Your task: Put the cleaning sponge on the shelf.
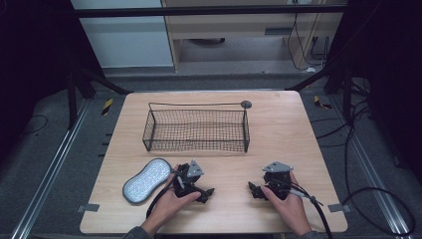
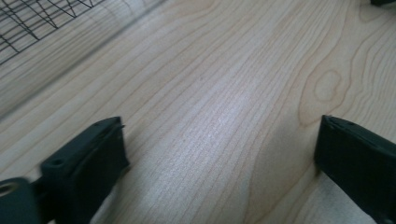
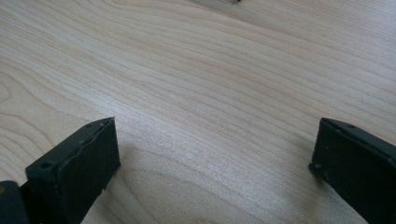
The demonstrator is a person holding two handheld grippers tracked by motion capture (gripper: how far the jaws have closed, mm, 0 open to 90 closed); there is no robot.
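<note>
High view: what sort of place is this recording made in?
Probably a lab or data-collection workspace, not a home: a lone wooden table stands between black frame struts, loose cables lie across the grey floor, and metal rails flank the table.

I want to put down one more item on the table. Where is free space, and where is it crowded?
Free: the bare wood right of the black wire mesh basket up to the light wooden table edge, and the strip between the two hand-held grippers. Crowded: the near left, where the grey oval sponge pad lies beside the left hand-held gripper.
</note>
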